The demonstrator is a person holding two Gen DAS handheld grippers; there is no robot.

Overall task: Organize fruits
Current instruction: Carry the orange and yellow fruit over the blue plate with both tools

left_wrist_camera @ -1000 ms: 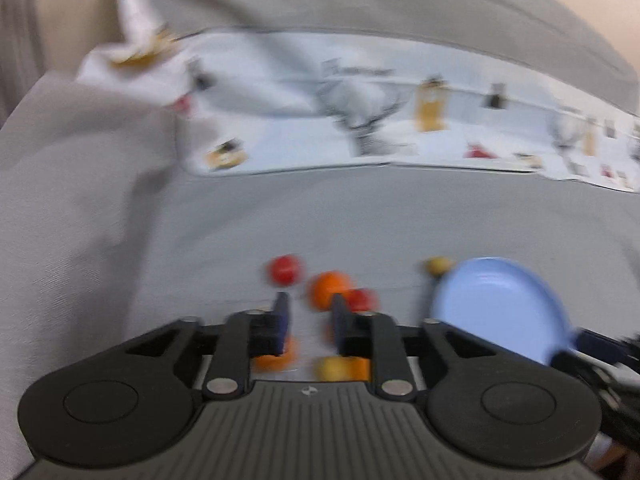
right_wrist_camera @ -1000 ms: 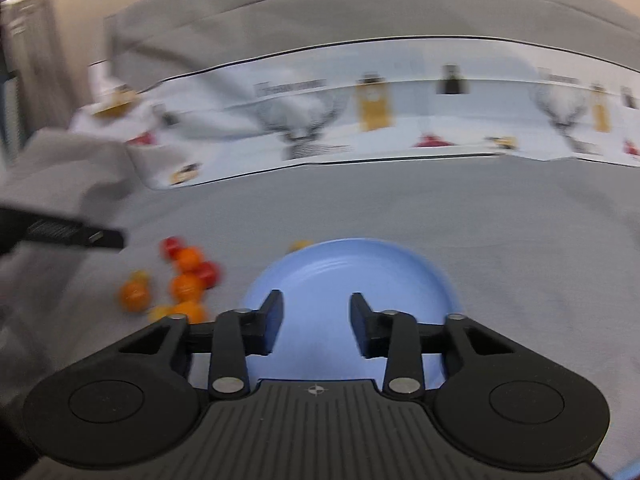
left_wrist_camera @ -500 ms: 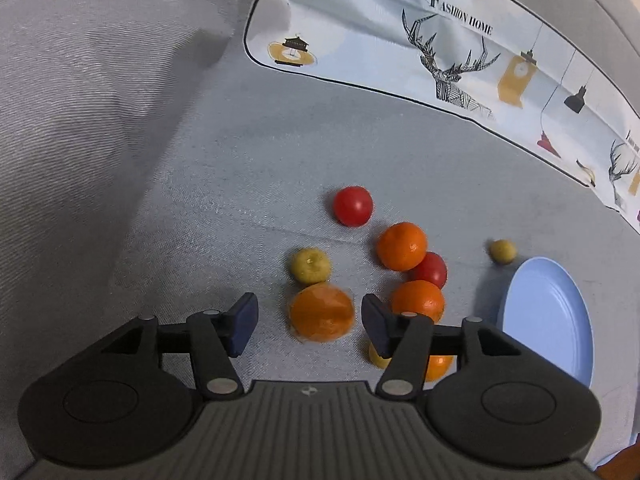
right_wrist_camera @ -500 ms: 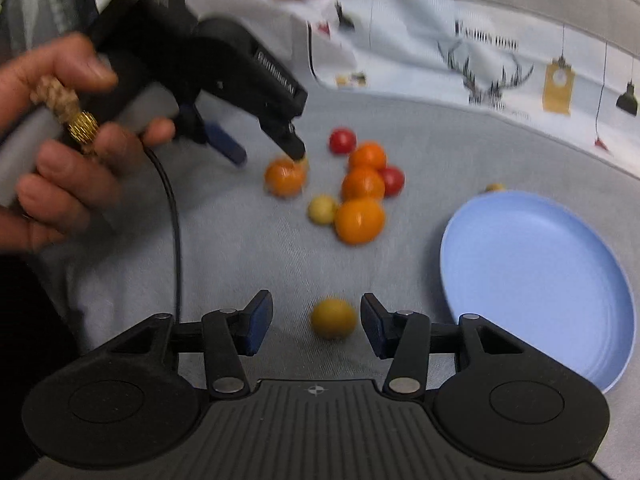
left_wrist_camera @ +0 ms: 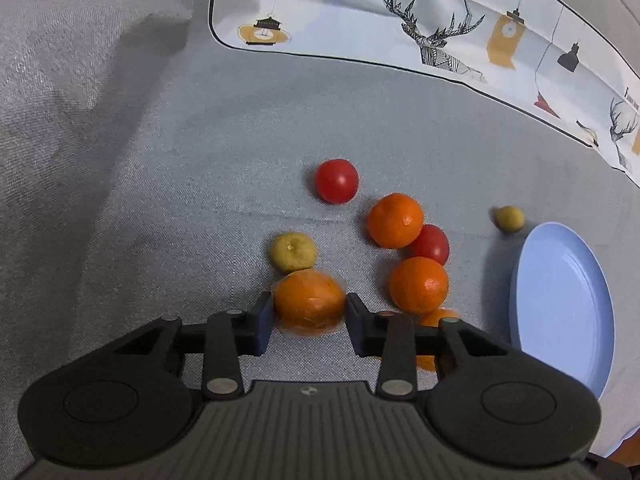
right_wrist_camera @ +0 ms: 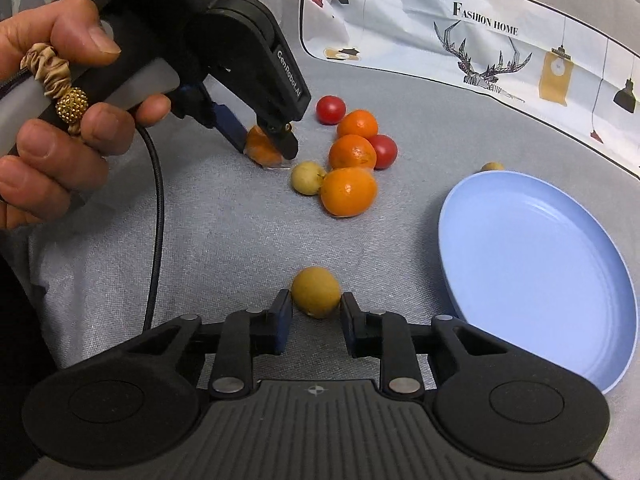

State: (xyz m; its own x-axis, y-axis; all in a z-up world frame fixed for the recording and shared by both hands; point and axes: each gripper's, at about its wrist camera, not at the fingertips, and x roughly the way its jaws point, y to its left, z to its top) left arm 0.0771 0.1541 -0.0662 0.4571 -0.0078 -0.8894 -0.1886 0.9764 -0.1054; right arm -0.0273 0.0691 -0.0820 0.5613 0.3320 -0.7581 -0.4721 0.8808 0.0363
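Fruits lie on a grey cloth beside an empty blue plate [left_wrist_camera: 560, 300] [right_wrist_camera: 536, 256]. My left gripper [left_wrist_camera: 310, 320] [right_wrist_camera: 264, 140] is shut on a wrapped orange [left_wrist_camera: 310, 300] [right_wrist_camera: 258, 146]. A small yellow fruit [left_wrist_camera: 293, 252] touches that orange behind it. My right gripper [right_wrist_camera: 316, 316] has closed in on a yellow-brown fruit [right_wrist_camera: 316, 291], both pads at its sides. Two more oranges [left_wrist_camera: 396, 221] [left_wrist_camera: 419, 285], two red tomatoes [left_wrist_camera: 336, 181] [left_wrist_camera: 430, 245] and a third orange [right_wrist_camera: 349, 191] sit in a cluster.
A small yellow fruit [left_wrist_camera: 509, 218] [right_wrist_camera: 492, 167] lies at the plate's far rim. A printed white cloth [left_wrist_camera: 400, 20] [right_wrist_camera: 480, 40] covers the back. A hand [right_wrist_camera: 52, 128] and cable [right_wrist_camera: 156, 216] of the left gripper fill the right wrist view's left side.
Both grippers moved down and forward. The left jaws narrowed onto the wrapped orange. The right jaws narrowed around the yellow-brown fruit.
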